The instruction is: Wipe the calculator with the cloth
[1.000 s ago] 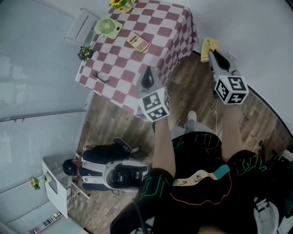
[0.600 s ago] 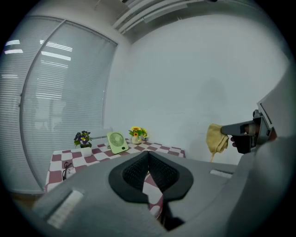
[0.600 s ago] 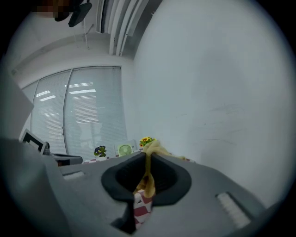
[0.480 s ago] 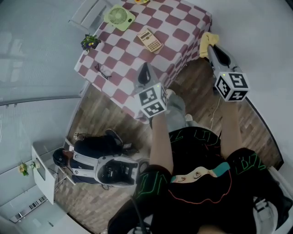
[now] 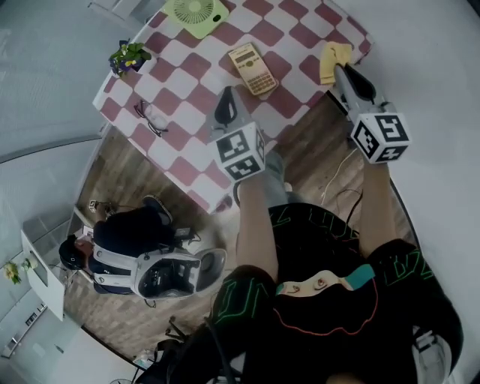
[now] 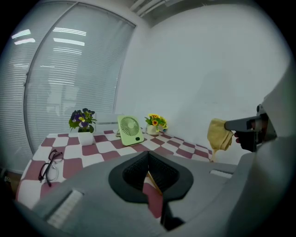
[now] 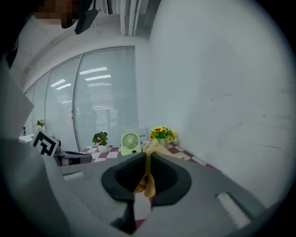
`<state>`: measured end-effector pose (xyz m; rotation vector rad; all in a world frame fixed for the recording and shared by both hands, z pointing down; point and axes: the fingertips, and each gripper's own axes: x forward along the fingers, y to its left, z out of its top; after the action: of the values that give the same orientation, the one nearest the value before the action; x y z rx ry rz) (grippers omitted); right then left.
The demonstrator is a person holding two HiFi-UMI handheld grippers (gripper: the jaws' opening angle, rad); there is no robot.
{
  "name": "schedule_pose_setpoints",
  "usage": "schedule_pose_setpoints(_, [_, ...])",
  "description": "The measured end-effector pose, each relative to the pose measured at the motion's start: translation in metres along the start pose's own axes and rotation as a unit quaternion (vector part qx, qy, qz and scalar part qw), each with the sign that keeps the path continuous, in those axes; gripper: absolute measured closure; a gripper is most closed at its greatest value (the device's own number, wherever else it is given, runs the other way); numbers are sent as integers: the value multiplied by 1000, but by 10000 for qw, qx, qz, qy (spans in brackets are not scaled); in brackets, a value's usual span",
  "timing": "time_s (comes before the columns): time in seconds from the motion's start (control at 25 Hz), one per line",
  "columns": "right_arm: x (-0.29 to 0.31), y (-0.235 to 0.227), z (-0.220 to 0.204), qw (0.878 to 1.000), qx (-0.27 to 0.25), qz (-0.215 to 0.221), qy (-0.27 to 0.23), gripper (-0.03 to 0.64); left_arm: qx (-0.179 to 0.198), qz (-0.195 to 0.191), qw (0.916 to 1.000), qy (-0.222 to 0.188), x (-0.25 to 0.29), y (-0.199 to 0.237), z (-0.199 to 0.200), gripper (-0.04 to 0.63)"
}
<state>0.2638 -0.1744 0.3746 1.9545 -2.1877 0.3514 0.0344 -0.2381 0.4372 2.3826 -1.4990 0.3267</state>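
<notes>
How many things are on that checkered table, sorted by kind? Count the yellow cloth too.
Flower pots: 2 (purple one, yellow one)
Fan: 1
Calculator: 1
Glasses: 1
Cloth: 1, held in the right gripper
Total: 6

Calculator (image 5: 253,69) on checkered table (image 5: 187,82), yellow cloth (image 5: 332,61) nearby

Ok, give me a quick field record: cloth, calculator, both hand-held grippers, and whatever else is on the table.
right hand-held gripper: shut on cloth
left hand-held gripper: shut, empty, above table near calculator
cloth: yellow, held near the table's edge
calculator: flat on checked table, apart from cloth
other: green fan, glasses, potted flowers
</notes>
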Motion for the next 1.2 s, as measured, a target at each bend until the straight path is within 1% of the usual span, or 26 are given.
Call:
schedule_pose_setpoints(0.16, [56,12,-1,9986,-245,357,292,580,-108,21,9998,152,24,16,-9,586])
schedule_pose_setpoints(0.28, [90,29,-1,9947,-537,717,506,580,-208,41,9995,217,35,25,-10,586])
schedule_pose_setpoints(0.4, [117,47,-4,9871,-889,1119,719,580,-298,126,9991,283,42,36,-9,586])
schedule_pose_setpoints(0.56, [152,75,-15,9721,-1405,1651,896,580,-382,189,9986,309,55,54,-11,586])
schedule_pose_setpoints(0.64, [166,88,-22,9599,-1704,1995,990,580,-431,265,9981,340,59,60,-13,586])
schedule_pose_setpoints(0.76, [178,100,-30,9354,-2234,2493,1137,580,-471,403,9974,366,59,61,-15,586])
schedule_pose_setpoints(0.88, [191,104,-32,9115,-2740,2821,1206,580,-510,508,9969,330,60,59,-12,586])
schedule_pose_setpoints(0.96, [201,110,-37,8928,-3063,3054,1260,581,-540,612,9961,327,59,60,-13,585])
schedule_pose_setpoints(1.12, [223,123,-54,8499,-3728,3457,1385,581,-649,814,9940,320,56,61,-19,586])
schedule_pose_setpoints(1.2, [229,128,-59,8351,-3956,3550,1419,581,-704,889,9930,328,52,59,-20,586])
